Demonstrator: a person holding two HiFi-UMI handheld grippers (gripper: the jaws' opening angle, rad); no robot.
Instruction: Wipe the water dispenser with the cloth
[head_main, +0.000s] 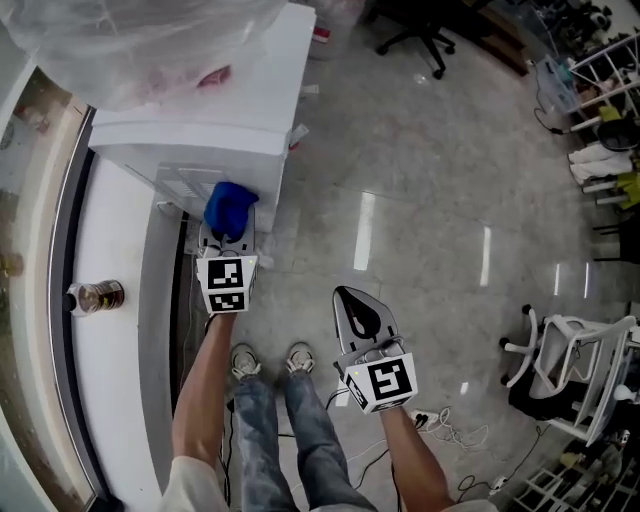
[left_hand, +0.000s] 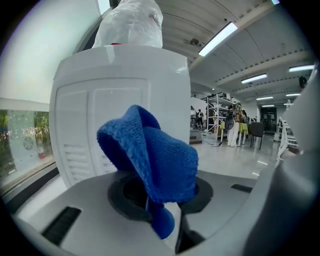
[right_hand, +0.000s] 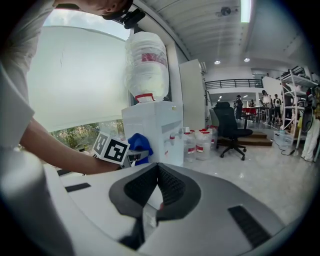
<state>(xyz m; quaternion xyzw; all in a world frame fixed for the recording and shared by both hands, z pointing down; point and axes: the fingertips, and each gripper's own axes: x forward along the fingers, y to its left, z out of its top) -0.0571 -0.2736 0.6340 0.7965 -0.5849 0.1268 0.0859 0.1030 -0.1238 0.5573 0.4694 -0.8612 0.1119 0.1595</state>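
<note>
A person stands at a white water dispenser (head_main: 235, 95) with a gripper in each hand. The left gripper (head_main: 228, 238) is clamped on a bunched blue cloth (head_main: 228, 205) – the cloth sits at the dispenser's vented side panel, though contact cannot be confirmed. The right gripper (head_main: 355, 310) hangs over the shiny floor (head_main: 430, 190), well apart from the dispenser – its jaws pressed together with nothing between them.

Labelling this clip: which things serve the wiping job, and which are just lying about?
Job: water dispenser, blue cloth, left hand-held gripper clamped on it.
Lying about: jar, black office chair, white chair, spare water jugs.
</note>
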